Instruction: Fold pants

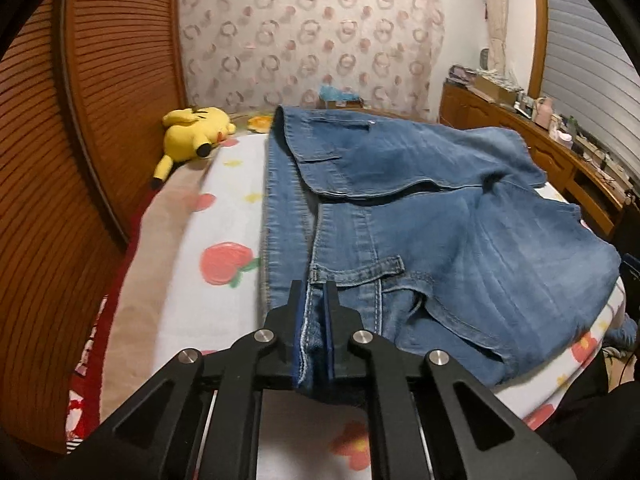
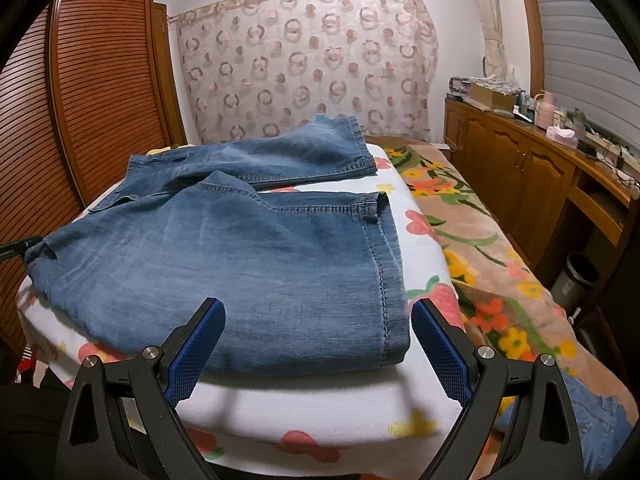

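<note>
Blue denim pants (image 1: pixel 420 216) lie on a white fruit-print sheet (image 1: pixel 208 216), legs folded back over each other. My left gripper (image 1: pixel 314 292) is shut on the waistband edge near a belt loop at the near side. In the right wrist view the pants (image 2: pixel 248 264) lie flat with both leg hems to the right. My right gripper (image 2: pixel 318 312) is open and empty, jaws wide, just above the near edge of the folded leg. The left gripper's tip (image 2: pixel 18 248) shows at the far left of that view, at the waistband.
A yellow plush toy (image 1: pixel 192 132) lies at the bed's far left by the slatted wooden wardrobe (image 1: pixel 60 160). A floral blanket (image 2: pixel 480 240) covers the bed's right side. A wooden cabinet (image 2: pixel 520 168) with clutter runs along the right wall. More denim (image 2: pixel 600 424) lies at lower right.
</note>
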